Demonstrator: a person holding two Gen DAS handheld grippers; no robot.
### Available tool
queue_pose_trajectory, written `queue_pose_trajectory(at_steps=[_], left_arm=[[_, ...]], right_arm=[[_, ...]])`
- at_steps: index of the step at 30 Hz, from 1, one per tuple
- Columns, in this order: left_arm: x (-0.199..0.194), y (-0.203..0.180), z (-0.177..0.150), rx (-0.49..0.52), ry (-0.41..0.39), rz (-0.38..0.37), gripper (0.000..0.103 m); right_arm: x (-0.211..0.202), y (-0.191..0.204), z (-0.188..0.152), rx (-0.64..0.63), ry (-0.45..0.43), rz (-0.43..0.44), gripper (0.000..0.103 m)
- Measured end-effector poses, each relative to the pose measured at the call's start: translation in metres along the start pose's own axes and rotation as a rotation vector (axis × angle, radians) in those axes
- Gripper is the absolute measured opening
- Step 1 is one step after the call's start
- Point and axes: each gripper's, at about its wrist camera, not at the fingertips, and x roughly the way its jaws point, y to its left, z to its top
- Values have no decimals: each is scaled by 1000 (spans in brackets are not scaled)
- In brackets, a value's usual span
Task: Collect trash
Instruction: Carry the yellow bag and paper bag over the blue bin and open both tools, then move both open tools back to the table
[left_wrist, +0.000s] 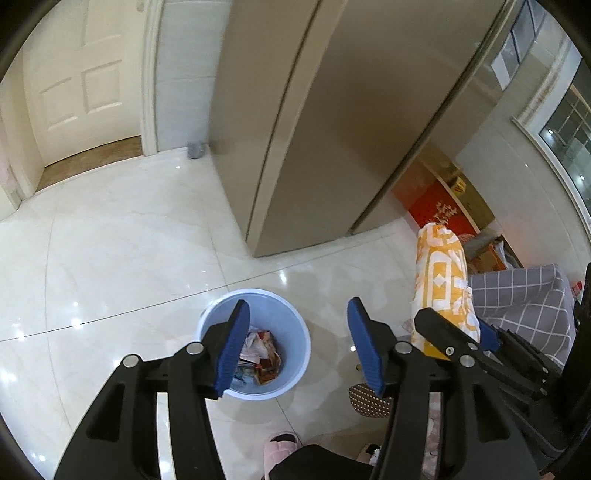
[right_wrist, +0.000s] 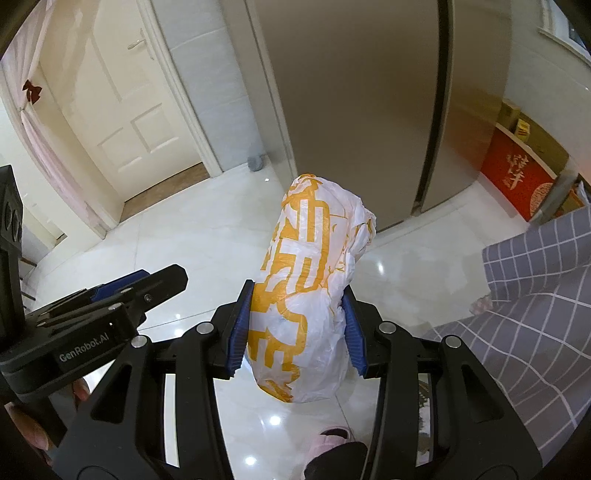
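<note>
Trash in a stuffed orange-and-white bag is sitting clamped between your right gripper pads, held above the floor, while your left gripper is hanging open and empty over the blue bin, apparently to receive the bag next.

A pale blue round trash bin stood upright on the glossy floor, open-topped, with crumpled wrappers and paper scraps piled at its bottom. Off to its right, a stuffed white plastic bag printed with orange lettering was held up off the floor, standing roughly upright.
</note>
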Motion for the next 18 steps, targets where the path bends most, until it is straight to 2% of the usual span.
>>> queue_pose_trajectory(at_steps=[3,4,6,7,10,18], left_arm=[[-4,7,2,-9,-17,26,55],[-6,9,2,-11,-22,34,55],[-9,14,4,-26,-37,68,57],[-10,19,5,-42,-40,76,59],[-14,25,6,-68,-43,74,61],[-20,13,6,-36,-52,64,62]], right_arm=[[3,7,2,-3,-1,20,47],[4,9,3,-1,-7,33,51],[6,12,5,9,-16,46,65],[9,12,7,21,-15,51,67],[10,12,8,36,-3,68,67],[-1,11,7,34,-8,50,67]])
